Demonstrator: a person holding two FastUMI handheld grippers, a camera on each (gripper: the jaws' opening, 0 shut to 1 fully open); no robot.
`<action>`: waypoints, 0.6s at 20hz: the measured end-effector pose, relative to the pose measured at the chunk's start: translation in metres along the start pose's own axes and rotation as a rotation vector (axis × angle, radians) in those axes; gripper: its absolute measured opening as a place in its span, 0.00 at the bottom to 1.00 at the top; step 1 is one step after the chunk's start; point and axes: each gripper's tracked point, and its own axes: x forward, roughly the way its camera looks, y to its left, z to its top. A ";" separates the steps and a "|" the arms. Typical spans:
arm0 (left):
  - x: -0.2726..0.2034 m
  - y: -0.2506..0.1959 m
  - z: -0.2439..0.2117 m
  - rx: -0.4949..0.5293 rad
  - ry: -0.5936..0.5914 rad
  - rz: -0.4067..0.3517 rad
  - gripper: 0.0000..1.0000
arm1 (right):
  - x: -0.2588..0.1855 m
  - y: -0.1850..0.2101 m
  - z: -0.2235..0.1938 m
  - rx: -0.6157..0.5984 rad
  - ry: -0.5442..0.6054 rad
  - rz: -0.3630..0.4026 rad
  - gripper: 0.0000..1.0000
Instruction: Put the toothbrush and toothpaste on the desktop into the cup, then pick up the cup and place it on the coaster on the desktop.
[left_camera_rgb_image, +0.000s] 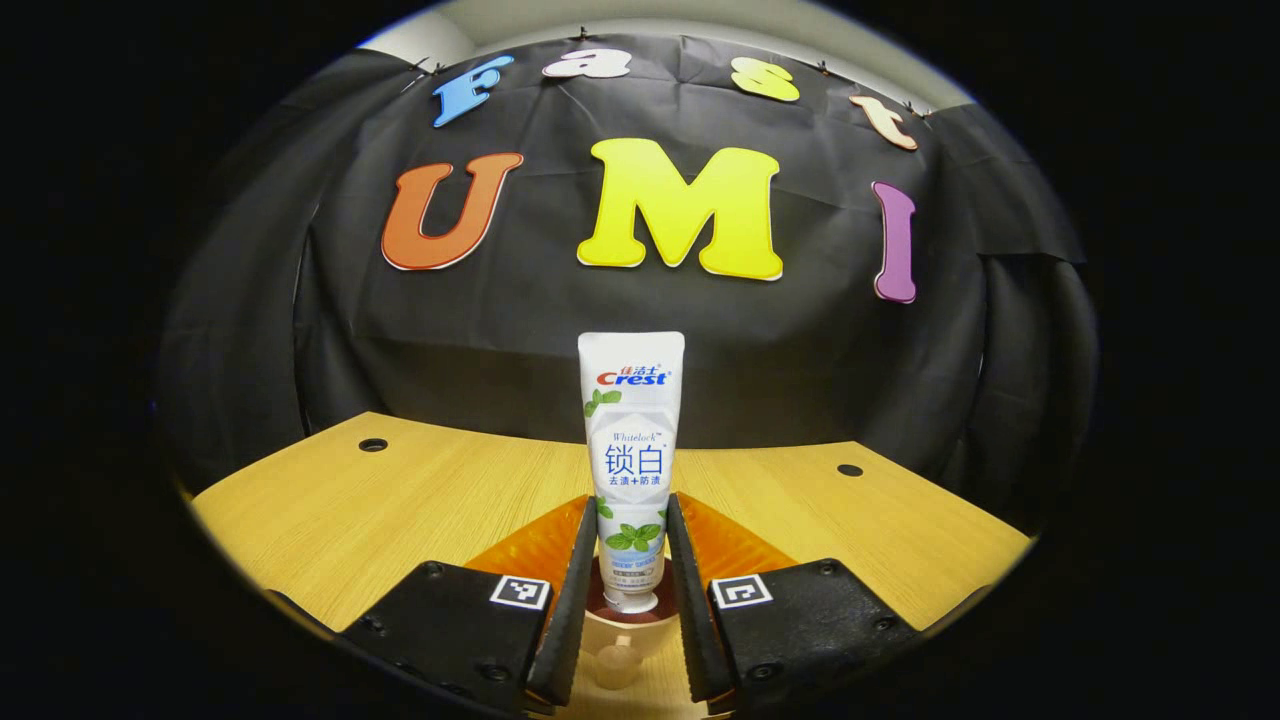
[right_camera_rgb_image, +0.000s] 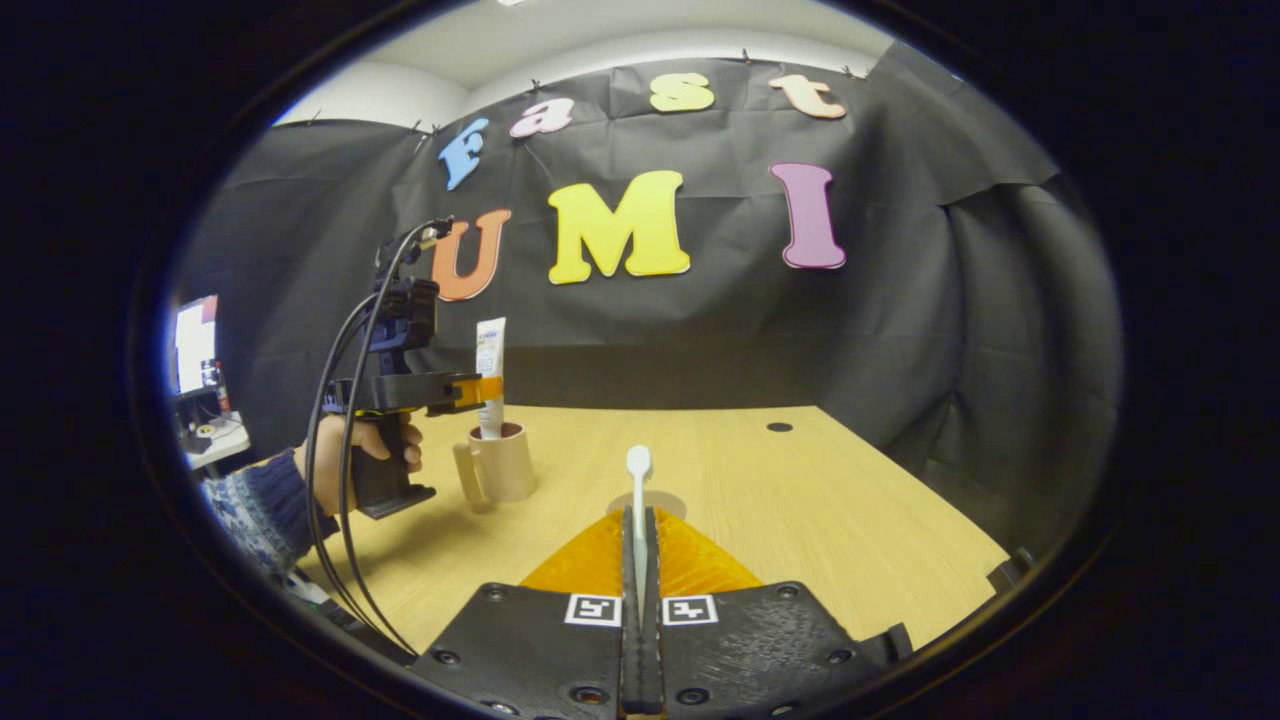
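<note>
desk (right_camera_rgb_image: 850, 520) right of the cup (right_camera_rgb_image: 500, 465) is wide open; my left gripper (right_camera_rgb_image: 485, 390) and toothpaste (right_camera_rgb_image: 490, 370) crowd above it (tight there).

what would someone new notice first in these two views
First, the white toothpaste tube standing upright between the left tongs, its cap end lowered into the beige handled cup on the wooden desktop. Next, the right tongs, closed on a thin white toothbrush pointing up.
</note>
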 end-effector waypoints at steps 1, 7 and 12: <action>0.000 0.002 0.002 0.010 -0.006 0.017 0.46 | 0.000 -0.001 0.000 -0.002 0.000 -0.004 0.00; -0.011 0.001 0.023 0.042 -0.061 0.040 0.91 | 0.005 -0.003 -0.001 0.007 0.008 -0.015 0.00; -0.037 0.009 0.026 0.018 -0.064 0.049 0.99 | 0.016 0.010 0.012 0.001 -0.005 -0.003 0.00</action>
